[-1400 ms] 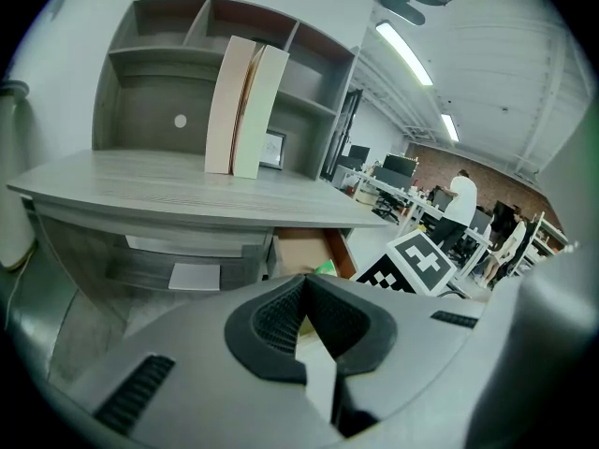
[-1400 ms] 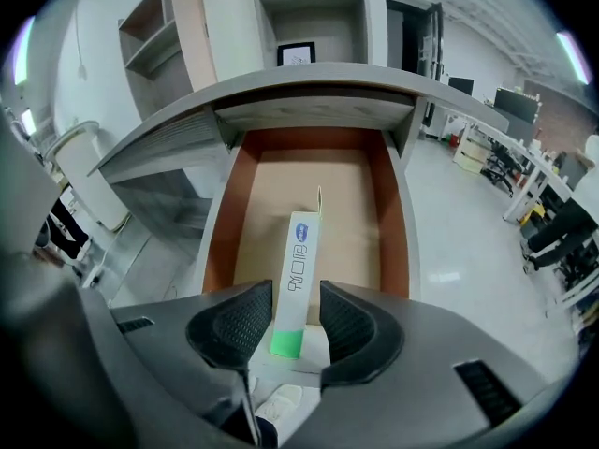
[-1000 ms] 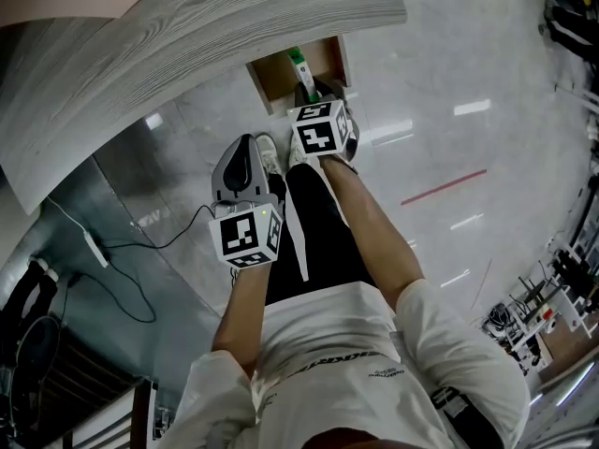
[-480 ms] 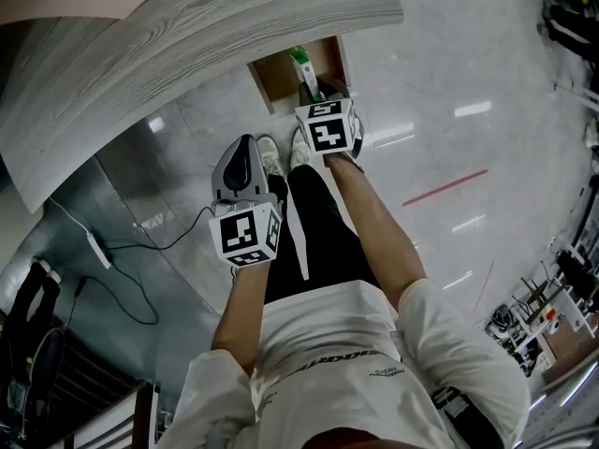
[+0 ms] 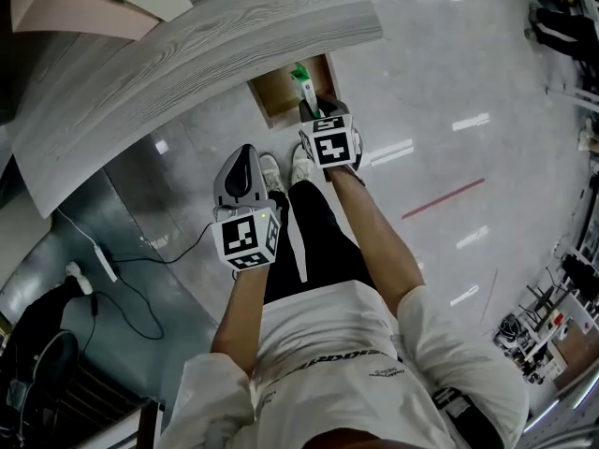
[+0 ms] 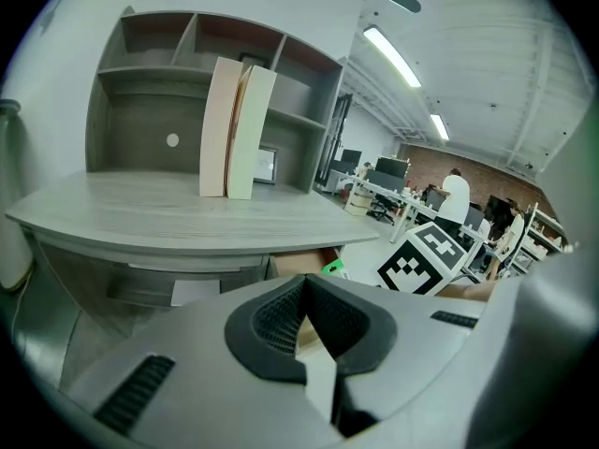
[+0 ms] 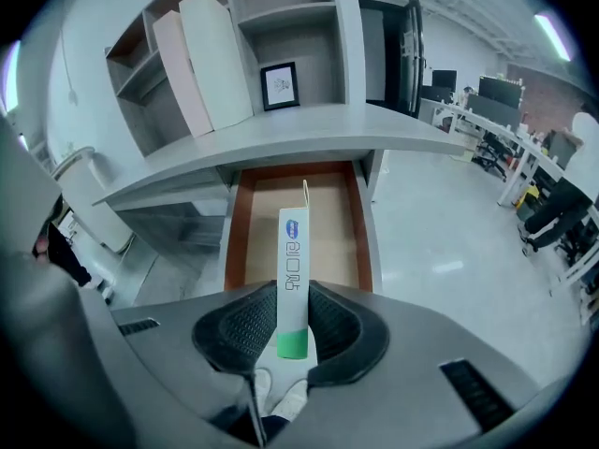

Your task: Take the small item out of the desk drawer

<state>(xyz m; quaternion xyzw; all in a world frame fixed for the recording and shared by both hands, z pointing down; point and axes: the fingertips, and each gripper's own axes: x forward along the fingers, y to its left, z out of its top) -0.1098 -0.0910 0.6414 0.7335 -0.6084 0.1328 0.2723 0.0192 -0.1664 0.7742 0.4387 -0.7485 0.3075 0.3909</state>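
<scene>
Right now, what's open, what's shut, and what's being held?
Desk drawer: pulled open.
White-and-green box: held between the right gripper's jaws.
Right gripper: shut on the box.
Left gripper: jaws together, holding nothing.

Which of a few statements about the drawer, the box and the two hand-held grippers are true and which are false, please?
1. The right hand-held gripper is shut on the box. True.
2. The drawer is pushed closed. False: it stands pulled open under the desk.
3. The left hand-held gripper holds a cup. False: its jaws are together with nothing between them.
4. Two folders stand on the desk. True.
</scene>
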